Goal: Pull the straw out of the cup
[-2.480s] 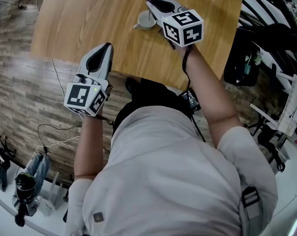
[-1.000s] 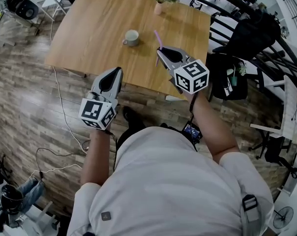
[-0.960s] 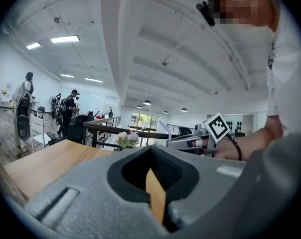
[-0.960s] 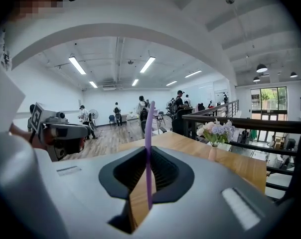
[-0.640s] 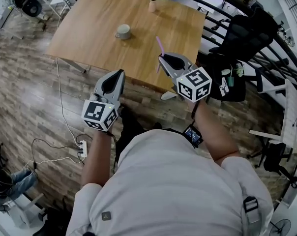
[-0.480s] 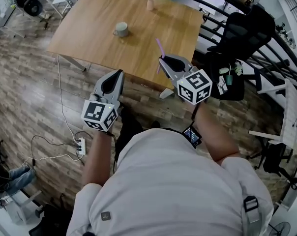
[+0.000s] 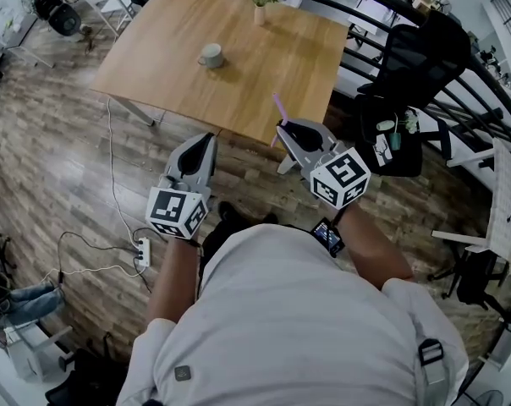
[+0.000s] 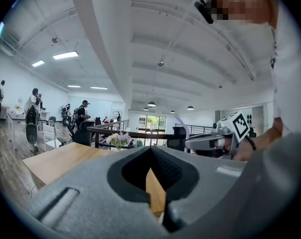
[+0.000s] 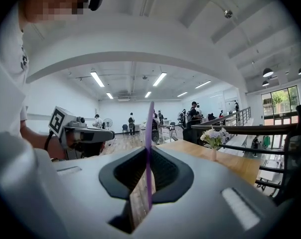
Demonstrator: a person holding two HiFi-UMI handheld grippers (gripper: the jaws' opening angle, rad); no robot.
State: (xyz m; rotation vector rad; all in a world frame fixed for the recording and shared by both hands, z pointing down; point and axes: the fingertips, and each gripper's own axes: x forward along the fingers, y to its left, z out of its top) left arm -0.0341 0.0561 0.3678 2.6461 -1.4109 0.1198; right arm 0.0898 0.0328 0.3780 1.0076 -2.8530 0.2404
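Both tongs have been drawn back from the table [image 7: 264, 66] since a moment ago. The right tongs [image 7: 282, 128] are shut tight on the purple straw [image 7: 279, 108], which sticks up past their tips. The left tongs [image 7: 208, 139], just beside them, are shut on nothing. The cup [image 7: 210, 55] is left well ahead, so the straw is already out. If the squeeze is let go, the straw could be dropped onto the floor [image 7: 61, 142] below.

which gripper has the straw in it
The right gripper, shut on the purple straw; the left gripper is shut on nothing.
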